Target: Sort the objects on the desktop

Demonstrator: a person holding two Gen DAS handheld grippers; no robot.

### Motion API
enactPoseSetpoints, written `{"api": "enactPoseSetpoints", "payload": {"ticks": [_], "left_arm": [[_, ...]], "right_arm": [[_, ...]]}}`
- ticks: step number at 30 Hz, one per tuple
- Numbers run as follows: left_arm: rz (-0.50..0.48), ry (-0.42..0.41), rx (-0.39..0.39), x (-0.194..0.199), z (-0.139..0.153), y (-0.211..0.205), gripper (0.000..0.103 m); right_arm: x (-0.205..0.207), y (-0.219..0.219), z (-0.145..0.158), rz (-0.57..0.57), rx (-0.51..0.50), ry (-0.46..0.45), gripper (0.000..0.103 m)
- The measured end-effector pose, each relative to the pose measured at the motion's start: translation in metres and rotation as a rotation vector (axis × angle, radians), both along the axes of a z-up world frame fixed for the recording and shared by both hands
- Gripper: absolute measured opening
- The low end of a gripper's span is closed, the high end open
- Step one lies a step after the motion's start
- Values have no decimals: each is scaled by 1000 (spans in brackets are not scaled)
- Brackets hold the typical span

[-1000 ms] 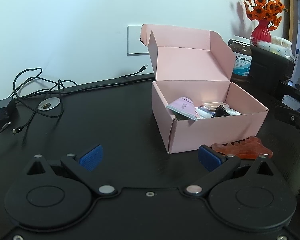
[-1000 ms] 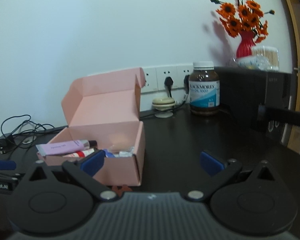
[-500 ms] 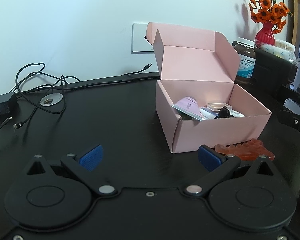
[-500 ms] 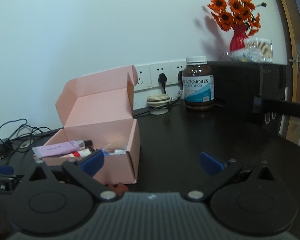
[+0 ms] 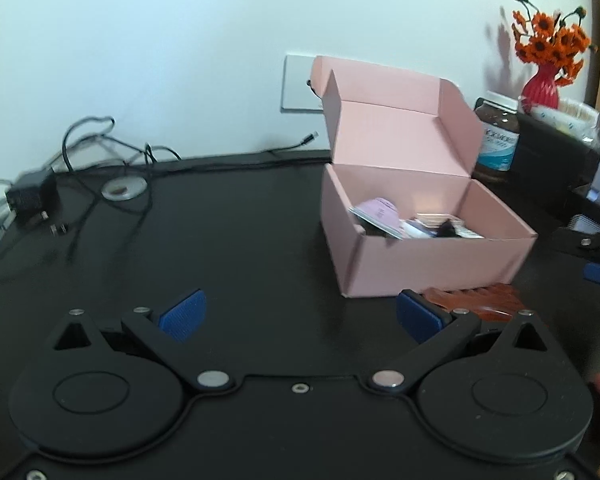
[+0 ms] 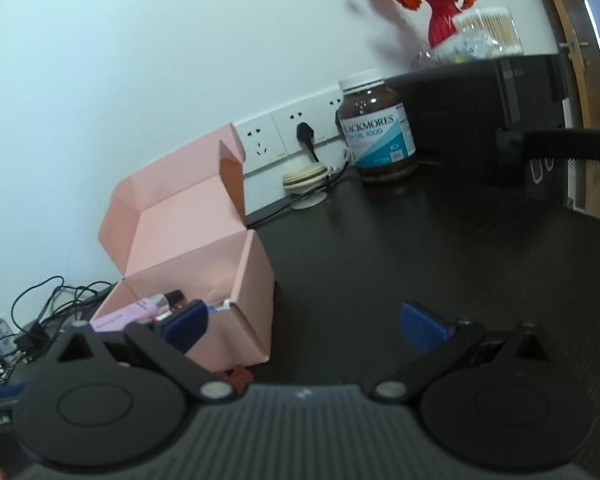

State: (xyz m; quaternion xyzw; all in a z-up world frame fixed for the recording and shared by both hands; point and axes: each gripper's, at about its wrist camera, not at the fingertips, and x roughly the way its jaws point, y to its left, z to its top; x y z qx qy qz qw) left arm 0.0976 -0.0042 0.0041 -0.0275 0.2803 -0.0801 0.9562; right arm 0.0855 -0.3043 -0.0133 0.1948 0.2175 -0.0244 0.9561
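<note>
An open pink cardboard box stands on the dark desk, lid up, holding a lilac tube and other small items. A brown-orange comb lies on the desk in front of the box, just beyond my left gripper's right fingertip; a bit of the comb shows in the right wrist view. My left gripper is open and empty, short of the box. My right gripper is open and empty, to the right of the box, and looks tilted.
A brown supplement bottle stands by the wall sockets. A red vase of orange flowers sits on a black unit. Tangled cables and a charger lie at the desk's far left. A cream round object sits near the sockets.
Both views have shifted: the box has slid right in the left wrist view, and the right wrist view has rolled and tilted, the bottle and vase rising. Both grippers stay open.
</note>
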Motion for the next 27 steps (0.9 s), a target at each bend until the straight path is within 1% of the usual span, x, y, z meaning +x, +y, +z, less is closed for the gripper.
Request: {"api": "enactPoseSetpoints", "payload": {"ticks": [2, 5, 10, 13, 15, 21, 27], "left_arm": [[-9, 2, 7, -5, 2, 0, 103], [3, -18, 32, -11, 6, 0, 103], [12, 8, 78, -13, 2, -7, 103], [20, 7, 100, -15, 0, -12, 103], [21, 7, 99, -16, -1, -14, 103], [21, 22, 59, -15, -2, -14, 103], [19, 13, 79, -16, -3, -20, 103]], "right_arm": [[0, 2, 1, 6, -11, -3, 102], [-1, 6, 2, 12, -34, -6, 102], [-3, 10, 3, 9, -61, -13, 102], [-3, 9, 4, 5, -63, -15, 102], [-2, 9, 4, 8, -66, -8, 102], [1, 15, 4, 27, -112, 10, 102], [1, 19, 5, 26, -151, 15, 102]]}}
